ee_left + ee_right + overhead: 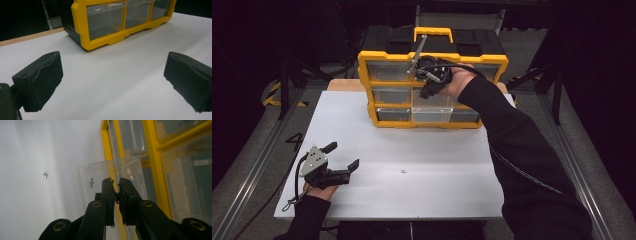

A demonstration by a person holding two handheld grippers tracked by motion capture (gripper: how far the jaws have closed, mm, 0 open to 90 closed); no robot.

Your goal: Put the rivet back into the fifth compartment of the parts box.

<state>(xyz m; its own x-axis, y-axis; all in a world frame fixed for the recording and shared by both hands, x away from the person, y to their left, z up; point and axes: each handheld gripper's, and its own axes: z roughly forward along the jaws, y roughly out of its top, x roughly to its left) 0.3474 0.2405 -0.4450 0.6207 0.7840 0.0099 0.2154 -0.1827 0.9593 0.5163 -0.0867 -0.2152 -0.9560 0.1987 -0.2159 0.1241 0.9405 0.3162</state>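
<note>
Where white table [422, 150], dark room.

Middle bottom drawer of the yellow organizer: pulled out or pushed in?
Pulled out. The clear drawer juts forward past the yellow organizer's frame, and its open top shows under the right tool.

Tongs [116, 185] pinched, clear drawer [110, 172], screw [45, 175]

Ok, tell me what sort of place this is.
Probably a lab or workshop recording bench: a white tabletop on a metal-railed frame, dark surroundings, a yellow parts organizer with clear drawers, and handheld grippers, left and right, trailing cables.
</note>
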